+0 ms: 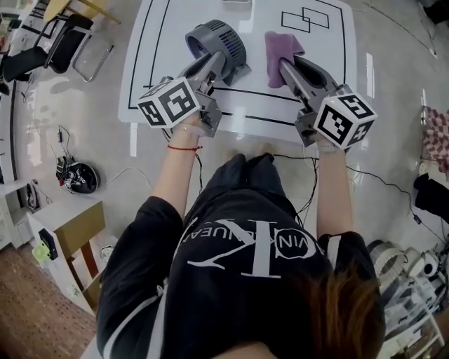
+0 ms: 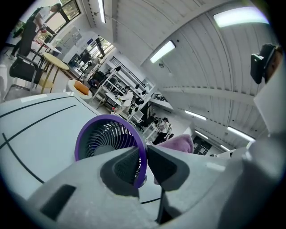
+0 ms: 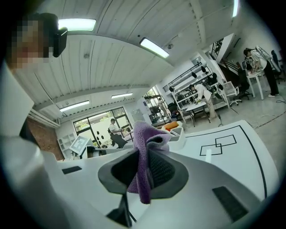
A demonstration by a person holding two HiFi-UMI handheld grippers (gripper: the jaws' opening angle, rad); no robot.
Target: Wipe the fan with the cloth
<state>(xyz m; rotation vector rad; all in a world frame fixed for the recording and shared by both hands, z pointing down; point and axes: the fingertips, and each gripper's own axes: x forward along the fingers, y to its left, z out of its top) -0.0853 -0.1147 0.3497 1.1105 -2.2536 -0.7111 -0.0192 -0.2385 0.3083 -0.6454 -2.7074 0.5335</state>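
Observation:
A grey fan (image 1: 223, 36) with a purple front ring lies tilted on the white table (image 1: 245, 105). My left gripper (image 1: 219, 60) reaches its near edge. In the left gripper view the purple ring (image 2: 100, 136) sits pinched between the jaws of the left gripper (image 2: 144, 156), which is shut on it. A purple cloth (image 1: 278, 46) hangs from my right gripper (image 1: 284, 64), just right of the fan and apart from it. In the right gripper view the cloth (image 3: 147, 138) bunches up between the shut jaws of the right gripper (image 3: 144, 172). The cloth (image 2: 178, 144) also shows behind the left jaws.
Black lines and two overlapping rectangles (image 1: 305, 19) mark the table. Chairs (image 1: 63, 42) stand on the floor at the left, with a black device (image 1: 81, 177), cables and a wooden stool (image 1: 77, 242) nearer me. A white bin (image 3: 178, 127) sits at the table's far side.

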